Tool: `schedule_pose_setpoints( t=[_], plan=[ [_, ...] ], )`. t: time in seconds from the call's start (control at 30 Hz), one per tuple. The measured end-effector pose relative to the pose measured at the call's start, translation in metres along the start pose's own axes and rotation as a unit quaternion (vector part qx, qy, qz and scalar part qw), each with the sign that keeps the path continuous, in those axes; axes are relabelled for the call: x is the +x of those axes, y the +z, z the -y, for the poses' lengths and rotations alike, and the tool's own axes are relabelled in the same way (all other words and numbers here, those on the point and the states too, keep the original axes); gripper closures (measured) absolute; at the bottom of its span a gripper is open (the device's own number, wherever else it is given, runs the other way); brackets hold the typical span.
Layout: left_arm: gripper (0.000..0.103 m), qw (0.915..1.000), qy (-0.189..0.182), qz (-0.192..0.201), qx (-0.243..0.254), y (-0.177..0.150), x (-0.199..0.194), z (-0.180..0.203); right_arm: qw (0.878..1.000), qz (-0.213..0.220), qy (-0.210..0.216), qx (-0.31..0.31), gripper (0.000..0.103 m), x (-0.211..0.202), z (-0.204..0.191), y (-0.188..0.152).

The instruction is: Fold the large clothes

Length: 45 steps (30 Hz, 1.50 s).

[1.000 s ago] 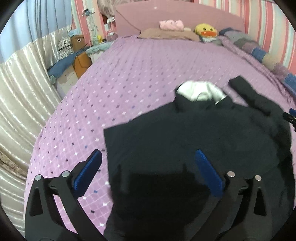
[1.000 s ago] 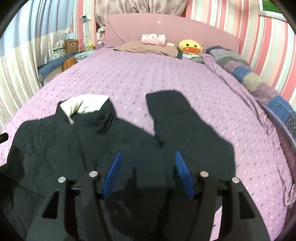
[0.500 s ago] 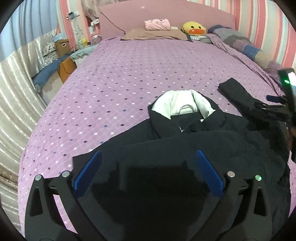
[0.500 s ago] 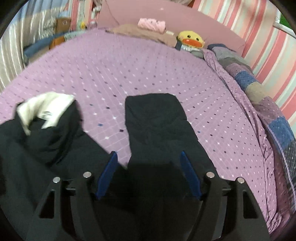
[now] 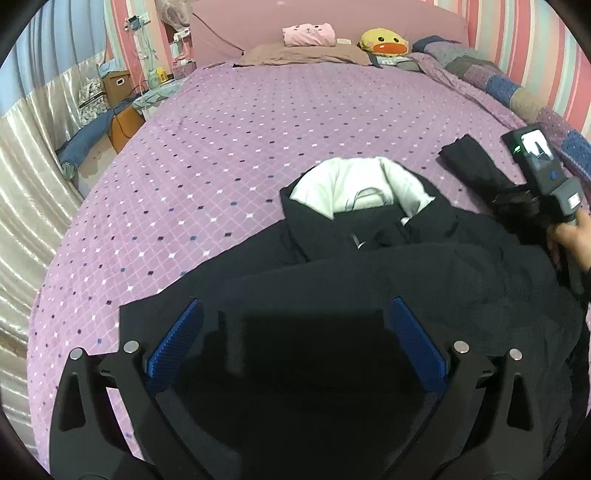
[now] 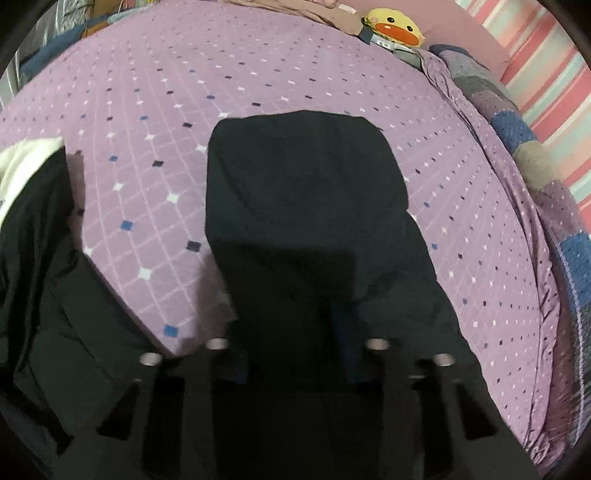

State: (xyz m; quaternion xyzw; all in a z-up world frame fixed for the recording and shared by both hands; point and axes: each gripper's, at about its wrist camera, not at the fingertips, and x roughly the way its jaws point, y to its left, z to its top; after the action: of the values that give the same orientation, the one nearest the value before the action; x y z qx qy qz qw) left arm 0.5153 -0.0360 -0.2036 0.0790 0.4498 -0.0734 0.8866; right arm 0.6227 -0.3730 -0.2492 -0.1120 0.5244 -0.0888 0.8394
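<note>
A black jacket [image 5: 369, 280] with a white fleece-lined collar [image 5: 354, 184] lies spread on the purple bed cover [image 5: 240, 129]. My left gripper [image 5: 295, 332] hovers open over the jacket's lower left part, its blue pads [image 5: 177, 339] wide apart and touching nothing. One black sleeve [image 6: 303, 192] stretches away across the cover. My right gripper [image 6: 295, 332] is low on that sleeve's near part, its jaws closing with the dark cloth bunched between them and hiding the pads. In the left wrist view, the right gripper [image 5: 517, 203] sits at the right edge, a hand behind it.
Pillows, a pink plush [image 5: 308, 34] and a yellow duck toy [image 5: 384, 41] lie at the headboard. A patchwork quilt [image 6: 517, 122] runs along the bed's right side. Boxes and a bedside table [image 5: 114, 92] stand beyond the left edge, by a shiny curtain.
The right gripper has dropped onto the sleeve and its jaws have come together on the cloth. The left gripper has shifted over the jacket's body and stayed open.
</note>
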Motion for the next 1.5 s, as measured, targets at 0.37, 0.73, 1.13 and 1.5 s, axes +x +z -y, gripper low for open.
schedule_pose_setpoints(
  t=[0.37, 0.73, 1.13, 1.5],
  plan=[
    [0.003, 0.9996, 0.018, -0.02, -0.007, -0.026, -0.027, -0.013, 0.993, 0.094, 0.046, 0.062, 0.095, -0.131, 0.081, -0.051],
    [0.003, 0.9995, 0.021, -0.003, -0.025, -0.045, -0.1, -0.033, 0.983, 0.137, 0.117, 0.04, 0.095, -0.247, 0.042, -0.09],
    [0.003, 0.9976, 0.044, 0.02, -0.05, -0.069, -0.159, -0.085, 0.955, 0.17, 0.244, 0.011, 0.095, -0.318, -0.081, -0.096],
    [0.003, 0.997, 0.07, -0.001, -0.033, -0.099, -0.17, -0.099, 0.98, 0.055, 0.182, -0.066, 0.06, -0.251, -0.148, -0.15]
  ],
)
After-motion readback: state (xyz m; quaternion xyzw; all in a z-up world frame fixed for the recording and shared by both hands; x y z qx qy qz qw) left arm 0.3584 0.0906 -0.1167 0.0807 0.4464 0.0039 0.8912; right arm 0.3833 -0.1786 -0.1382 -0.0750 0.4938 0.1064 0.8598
